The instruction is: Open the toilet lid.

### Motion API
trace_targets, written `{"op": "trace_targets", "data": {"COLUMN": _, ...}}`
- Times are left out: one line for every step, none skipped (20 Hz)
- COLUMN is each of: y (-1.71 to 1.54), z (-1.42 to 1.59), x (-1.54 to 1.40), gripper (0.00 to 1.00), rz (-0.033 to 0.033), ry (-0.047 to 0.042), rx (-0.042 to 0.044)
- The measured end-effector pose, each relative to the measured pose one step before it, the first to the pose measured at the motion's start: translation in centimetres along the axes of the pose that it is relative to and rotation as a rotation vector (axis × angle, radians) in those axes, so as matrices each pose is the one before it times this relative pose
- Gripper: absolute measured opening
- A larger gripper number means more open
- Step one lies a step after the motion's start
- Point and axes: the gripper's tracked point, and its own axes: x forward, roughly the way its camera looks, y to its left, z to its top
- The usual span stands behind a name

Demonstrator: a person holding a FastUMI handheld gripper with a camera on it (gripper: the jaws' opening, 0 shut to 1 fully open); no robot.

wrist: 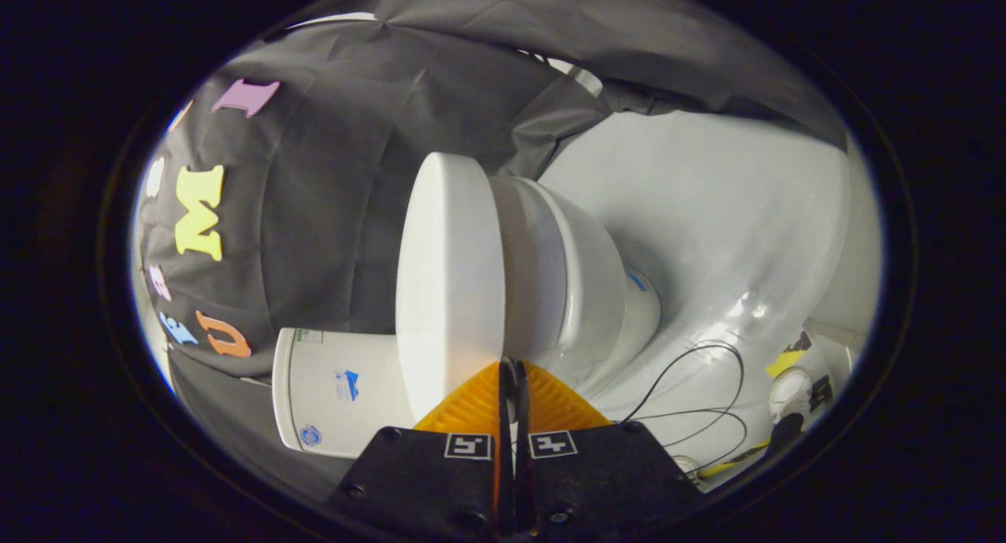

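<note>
The view is rolled on its side. A white toilet stands on a pale floor. Its thick white lid (448,276) lies down flat against the seat (534,284), with the bowl (601,299) beyond the seat. The white tank (338,394) sits behind the lid, against the black cloth wall. My gripper (512,364) is shut, its two orange fingers (471,405) pressed together with nothing between them. The tips sit at the lid's rim, right by the seam between lid and seat; whether they touch it I cannot tell.
The pale floor (707,213) spreads around the bowl. Thin black cables (711,386) loop across it near the toilet's base. A small white object (790,394) and a yellow patch (784,362) lie further out. The black cloth wall (330,213) hangs behind the tank.
</note>
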Motion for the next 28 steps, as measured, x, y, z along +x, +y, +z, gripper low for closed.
{"op": "trace_targets", "data": {"y": 0.204, "z": 0.007, "x": -0.138, "gripper": 0.04, "rz": 0.00099, "ry": -0.00166, "rx": -0.01145}}
{"op": "trace_targets", "data": {"y": 0.263, "z": 0.058, "x": -0.179, "gripper": 0.05, "rz": 0.00261, "ry": -0.00244, "rx": -0.00460}}
{"op": "trace_targets", "data": {"y": 0.224, "z": 0.103, "x": -0.200, "gripper": 0.04, "rz": 0.00318, "ry": -0.00223, "rx": 0.00154}}
{"op": "trace_targets", "data": {"y": 0.328, "z": -0.034, "x": -0.199, "gripper": 0.04, "rz": 0.00580, "ry": -0.00533, "rx": 0.00168}}
{"op": "trace_targets", "data": {"y": 0.225, "z": 0.033, "x": -0.125, "gripper": 0.04, "rz": 0.00310, "ry": -0.00481, "rx": -0.00380}}
{"op": "trace_targets", "data": {"y": 0.172, "z": -0.089, "x": -0.087, "gripper": 0.04, "rz": -0.00152, "ry": -0.00303, "rx": -0.00742}}
{"op": "trace_targets", "data": {"y": 0.324, "z": -0.033, "x": -0.128, "gripper": 0.05, "rz": -0.00147, "ry": -0.00412, "rx": -0.00932}}
{"op": "trace_targets", "data": {"y": 0.381, "z": -0.048, "x": -0.237, "gripper": 0.04, "rz": 0.00197, "ry": -0.00749, "rx": -0.01619}}
{"op": "trace_targets", "data": {"y": 0.398, "z": -0.011, "x": -0.225, "gripper": 0.04, "rz": 0.00186, "ry": -0.00709, "rx": -0.02217}}
{"op": "trace_targets", "data": {"y": 0.388, "z": 0.003, "x": -0.229, "gripper": 0.04, "rz": -0.00049, "ry": -0.00876, "rx": -0.02181}}
{"op": "trace_targets", "data": {"y": 0.388, "z": 0.038, "x": -0.225, "gripper": 0.04, "rz": -0.00184, "ry": -0.00766, "rx": -0.01718}}
{"op": "trace_targets", "data": {"y": 0.394, "z": 0.011, "x": -0.249, "gripper": 0.04, "rz": -0.00097, "ry": -0.00728, "rx": -0.00896}}
{"op": "trace_targets", "data": {"y": 0.398, "z": 0.082, "x": -0.229, "gripper": 0.04, "rz": 0.00296, "ry": -0.00826, "rx": -0.00132}}
{"op": "trace_targets", "data": {"y": 0.386, "z": -0.012, "x": -0.220, "gripper": 0.04, "rz": 0.00254, "ry": -0.00752, "rx": -0.00002}}
{"op": "trace_targets", "data": {"y": 0.329, "z": 0.028, "x": -0.170, "gripper": 0.04, "rz": 0.00146, "ry": -0.00765, "rx": -0.00116}}
{"op": "trace_targets", "data": {"y": 0.356, "z": -0.021, "x": -0.073, "gripper": 0.04, "rz": -0.00001, "ry": -0.00655, "rx": -0.00298}}
{"op": "trace_targets", "data": {"y": 0.351, "z": 0.050, "x": -0.133, "gripper": 0.04, "rz": 0.00052, "ry": -0.00740, "rx": -0.00325}}
{"op": "trace_targets", "data": {"y": 0.389, "z": -0.055, "x": -0.202, "gripper": 0.04, "rz": 0.00009, "ry": -0.00872, "rx": -0.00451}}
{"op": "trace_targets", "data": {"y": 0.379, "z": -0.023, "x": -0.190, "gripper": 0.04, "rz": -0.00042, "ry": -0.00919, "rx": -0.00877}}
{"op": "trace_targets", "data": {"y": 0.467, "z": -0.053, "x": -0.190, "gripper": 0.04, "rz": -0.00180, "ry": -0.00831, "rx": -0.01328}}
{"op": "trace_targets", "data": {"y": 0.273, "z": 0.006, "x": -0.103, "gripper": 0.04, "rz": -0.00316, "ry": -0.00725, "rx": -0.01531}}
{"op": "trace_targets", "data": {"y": 0.425, "z": -0.075, "x": -0.135, "gripper": 0.04, "rz": -0.00321, "ry": -0.00789, "rx": -0.01702}}
{"op": "trace_targets", "data": {"y": 0.325, "z": -0.013, "x": -0.141, "gripper": 0.04, "rz": -0.00288, "ry": -0.00697, "rx": -0.01815}}
{"op": "trace_targets", "data": {"y": 0.267, "z": -0.038, "x": -0.120, "gripper": 0.04, "rz": -0.00218, "ry": -0.00870, "rx": -0.01827}}
{"op": "trace_targets", "data": {"y": -0.080, "z": 0.177, "x": -0.117, "gripper": 0.04, "rz": -0.00293, "ry": -0.00854, "rx": -0.01551}}
{"op": "trace_targets", "data": {"y": 0.210, "z": 0.139, "x": -0.107, "gripper": 0.04, "rz": -0.00247, "ry": -0.00946, "rx": -0.01686}}
{"op": "trace_targets", "data": {"y": 0.690, "z": -0.102, "x": -0.280, "gripper": 0.04, "rz": -0.00365, "ry": -0.00877, "rx": -0.01555}}
{"op": "trace_targets", "data": {"y": 0.583, "z": -0.059, "x": -0.118, "gripper": 0.04, "rz": -0.00481, "ry": -0.00903, "rx": -0.01285}}
